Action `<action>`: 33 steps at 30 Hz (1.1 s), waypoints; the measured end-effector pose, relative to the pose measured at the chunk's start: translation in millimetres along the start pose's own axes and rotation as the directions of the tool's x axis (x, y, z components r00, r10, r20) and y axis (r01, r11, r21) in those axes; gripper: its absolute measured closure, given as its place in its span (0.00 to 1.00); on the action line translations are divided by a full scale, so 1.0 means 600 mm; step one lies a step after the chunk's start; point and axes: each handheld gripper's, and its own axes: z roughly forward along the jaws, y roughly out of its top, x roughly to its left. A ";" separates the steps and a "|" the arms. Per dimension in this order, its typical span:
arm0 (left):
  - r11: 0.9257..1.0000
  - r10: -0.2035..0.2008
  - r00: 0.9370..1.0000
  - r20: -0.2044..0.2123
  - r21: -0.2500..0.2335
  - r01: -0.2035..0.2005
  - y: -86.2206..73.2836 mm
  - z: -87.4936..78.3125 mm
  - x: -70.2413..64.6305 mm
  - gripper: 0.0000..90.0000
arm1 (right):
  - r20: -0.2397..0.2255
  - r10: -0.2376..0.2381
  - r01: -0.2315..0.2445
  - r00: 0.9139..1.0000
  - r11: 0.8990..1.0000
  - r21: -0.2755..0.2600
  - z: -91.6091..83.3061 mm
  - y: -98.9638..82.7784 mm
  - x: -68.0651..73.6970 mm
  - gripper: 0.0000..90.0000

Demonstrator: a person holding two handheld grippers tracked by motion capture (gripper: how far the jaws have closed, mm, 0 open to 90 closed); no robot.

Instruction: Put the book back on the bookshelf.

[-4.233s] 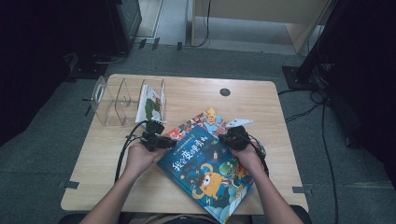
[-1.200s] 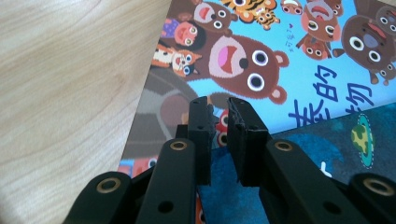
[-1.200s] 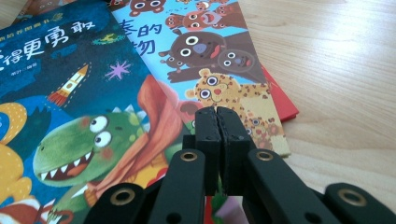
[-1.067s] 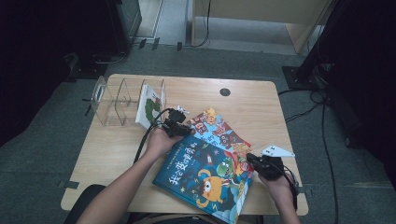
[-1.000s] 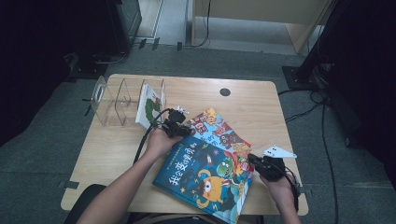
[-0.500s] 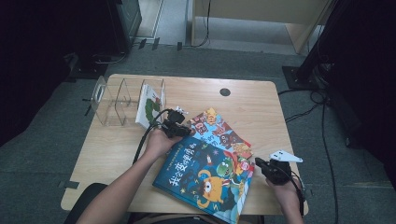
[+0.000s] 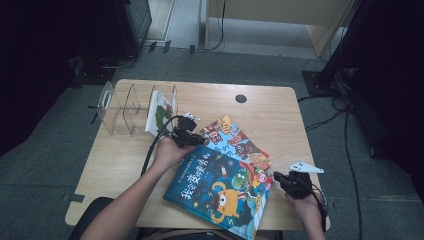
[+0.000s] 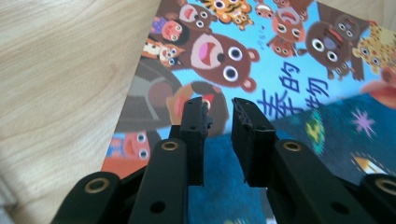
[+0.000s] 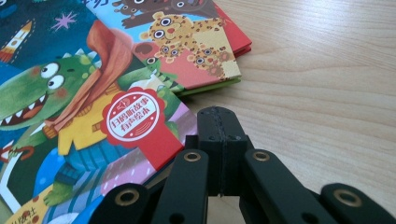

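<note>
At bench [image 7: 125, 165] left rear, clear rack [image 7: 131, 107] seen, one book stood inside. Left tongs [image 7: 196, 140] parted narrowly, jaws just opened, nothing clamped, hung over bear book [image 7: 235, 142]. Dark-blue monster book [image 7: 220, 190] laid overlapping it, bench front-centre; judged thin, stiff, glossy, slippery; best gripped at free edge. Right tongs [image 7: 280, 180] closed, empty, beside its right corner.

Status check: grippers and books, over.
Left gripper just opening, nothing between jaws, over animal book. Right gripper shut, empty, beside blue book. Nothing blocking.
</note>
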 end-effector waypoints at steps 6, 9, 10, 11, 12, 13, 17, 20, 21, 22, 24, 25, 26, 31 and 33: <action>1.000 -0.020 1.000 0.006 0.006 0.020 -0.018 -0.022 0.001 0.77 | -0.009 -0.012 0.012 1.000 1.000 0.001 0.011 0.010 0.003 1.00; 0.999 -0.040 0.999 0.012 0.007 0.039 -0.029 -0.031 0.004 0.75 | -0.015 -0.019 0.019 1.000 1.000 0.003 0.018 0.017 0.004 1.00; 0.999 -0.046 0.999 0.015 0.010 0.045 -0.034 -0.036 0.007 0.74 | -0.018 -0.022 0.022 1.000 1.000 0.002 0.019 0.018 0.005 1.00; 0.998 -0.057 0.998 0.018 0.009 0.057 -0.039 -0.039 0.008 0.74 | -0.021 -0.026 0.026 0.999 1.000 0.005 0.022 0.021 0.005 1.00; 0.998 -0.064 0.998 0.020 0.008 0.064 -0.044 -0.044 0.010 0.74 | -0.021 -0.029 0.029 0.999 1.000 0.006 0.023 0.023 0.006 1.00; 0.997 -0.071 0.997 0.018 0.010 0.071 -0.048 -0.048 0.011 0.74 | -0.023 -0.028 0.028 0.999 1.000 0.008 0.025 0.025 0.007 1.00; 0.996 -0.090 0.996 0.012 0.012 0.090 -0.066 -0.060 0.014 0.73 | -0.028 -0.040 0.040 0.999 0.999 0.007 0.033 0.032 0.008 1.00; 0.994 -0.108 0.994 0.009 0.006 0.108 -0.077 -0.068 0.016 0.70 | -0.031 -0.049 0.050 0.998 0.999 0.010 0.038 0.037 0.010 1.00; 0.994 -0.112 0.994 0.011 0.007 0.112 -0.081 -0.071 0.017 0.70 | -0.032 -0.053 0.053 0.998 0.999 0.010 0.039 0.038 0.010 1.00; 0.993 -0.116 0.993 0.012 0.007 0.116 -0.086 -0.076 0.018 0.69 | -0.035 -0.056 0.056 0.998 0.998 0.011 0.040 0.040 0.011 1.00; 0.993 -0.122 0.993 0.009 0.009 0.122 -0.094 -0.081 0.017 0.68 | -0.040 -0.063 0.063 0.997 0.998 0.014 0.042 0.042 0.010 1.00; 0.993 -0.120 0.993 0.007 0.010 0.120 -0.097 -0.082 0.017 0.68 | -0.038 -0.062 0.063 0.997 0.998 0.015 0.042 0.042 0.010 1.00; 0.993 -0.119 0.993 0.006 0.011 0.119 -0.101 -0.084 0.017 0.68 | -0.037 -0.061 0.062 0.997 0.998 0.016 0.042 0.043 0.010 1.00; 0.990 -0.143 0.990 0.004 0.005 0.143 -0.122 -0.090 0.019 0.66 | -0.039 -0.062 0.063 0.997 0.998 0.016 0.041 0.041 0.011 1.00; 0.989 -0.146 0.989 0.003 0.007 0.146 -0.129 -0.092 0.018 0.65 | -0.044 -0.066 0.067 0.997 0.997 0.023 0.037 0.038 0.014 1.00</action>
